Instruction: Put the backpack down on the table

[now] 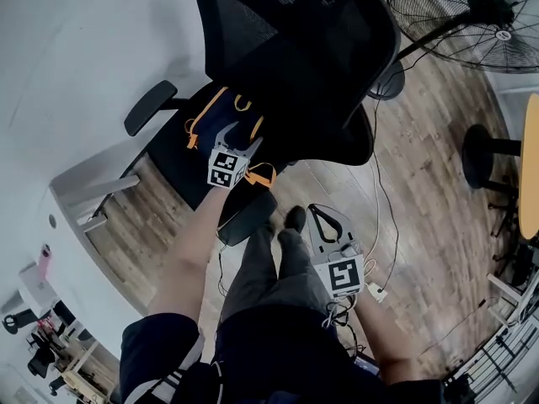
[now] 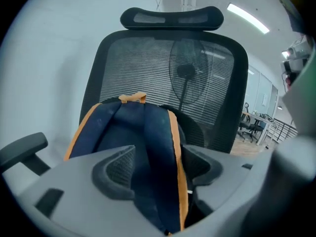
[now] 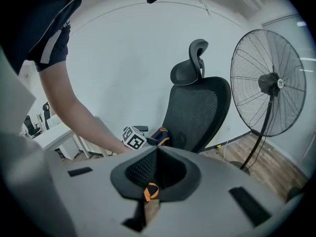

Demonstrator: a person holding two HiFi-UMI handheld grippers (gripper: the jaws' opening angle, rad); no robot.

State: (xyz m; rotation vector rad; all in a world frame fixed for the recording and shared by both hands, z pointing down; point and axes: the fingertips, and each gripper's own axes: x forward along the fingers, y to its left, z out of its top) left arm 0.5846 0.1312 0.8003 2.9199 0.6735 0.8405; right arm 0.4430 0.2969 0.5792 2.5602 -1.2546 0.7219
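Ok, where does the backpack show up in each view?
Head view: backpack upper centre-left, on the chair seat.
Left gripper view: backpack fills the lower middle, close up.
Right gripper view: backpack small, just left of centre.
Shared landmark: the black mesh office chair behind it.

Office, mesh desk chair, floor fan

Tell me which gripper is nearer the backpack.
Left. The left gripper is at the backpack, a strap between its open jaws; the right gripper hangs back beside the person's legs, clear of the chair.
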